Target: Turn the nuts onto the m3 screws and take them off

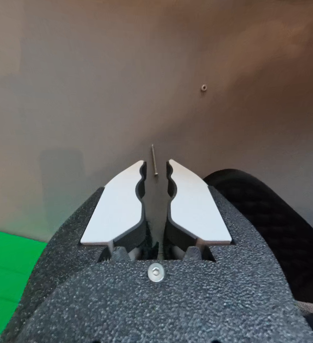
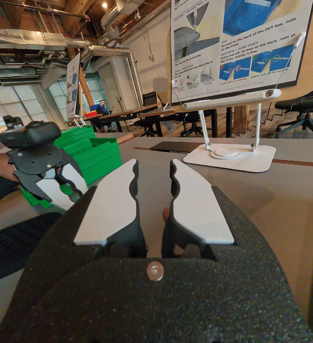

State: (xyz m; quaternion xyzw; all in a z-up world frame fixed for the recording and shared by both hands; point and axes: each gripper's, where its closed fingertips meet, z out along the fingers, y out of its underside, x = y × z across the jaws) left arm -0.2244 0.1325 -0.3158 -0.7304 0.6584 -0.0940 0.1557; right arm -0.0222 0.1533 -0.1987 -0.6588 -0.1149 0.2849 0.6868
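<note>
Hovering above the grey table (image 1: pixel 77 111), the left gripper (image 1: pixel 156 163) stands open, its pads clear of one slim silver screw (image 1: pixel 153 159) lying flat between the fingertips, head toward the gripper, tip pointing away. One small nut (image 1: pixel 204 87) lies beyond the screw and to its right, well apart from it. The right gripper (image 2: pixel 153 167) is likewise open with nothing between its fingers. Two green bins (image 2: pixel 96 157) stand behind the left gripper.
</note>
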